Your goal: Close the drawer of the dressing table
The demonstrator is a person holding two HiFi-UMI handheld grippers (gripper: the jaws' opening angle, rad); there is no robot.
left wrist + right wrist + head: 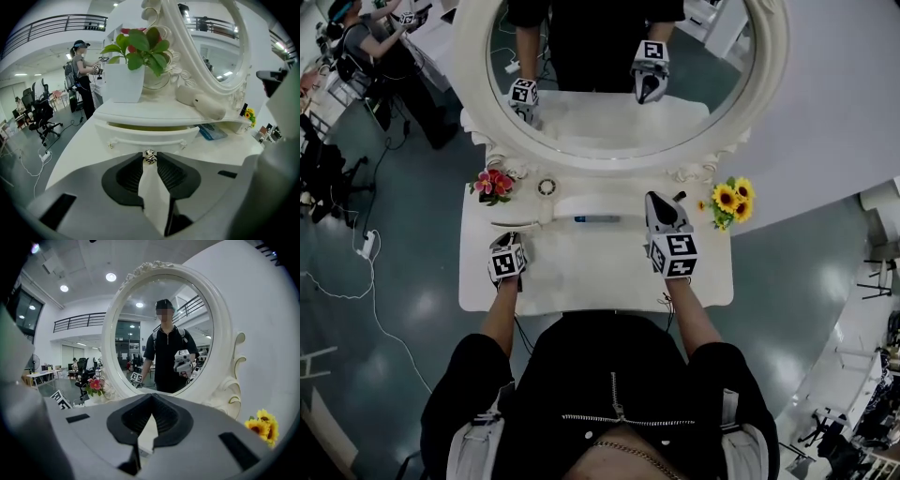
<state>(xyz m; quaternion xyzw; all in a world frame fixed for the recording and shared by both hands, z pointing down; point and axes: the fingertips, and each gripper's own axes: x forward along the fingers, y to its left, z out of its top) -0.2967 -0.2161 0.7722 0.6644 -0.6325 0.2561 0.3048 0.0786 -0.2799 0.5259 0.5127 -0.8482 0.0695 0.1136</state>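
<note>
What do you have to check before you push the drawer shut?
1. Grip on the handle: ok. The left gripper is clamped on the small metal knob.
2. Drawer needs closing: ok. The drawer stands a little way out, with a gap showing above its front.
3. Nothing sticking out of the drawer: cannot tell. Nothing pokes over the front, but most of the inside is hidden.
4. Other gripper out of the way: ok. The right gripper is shut and empty, over the table and facing the mirror.
5. Flower pot safe: ok. The flower pot stands upright on the shelf above the drawer.
</note>
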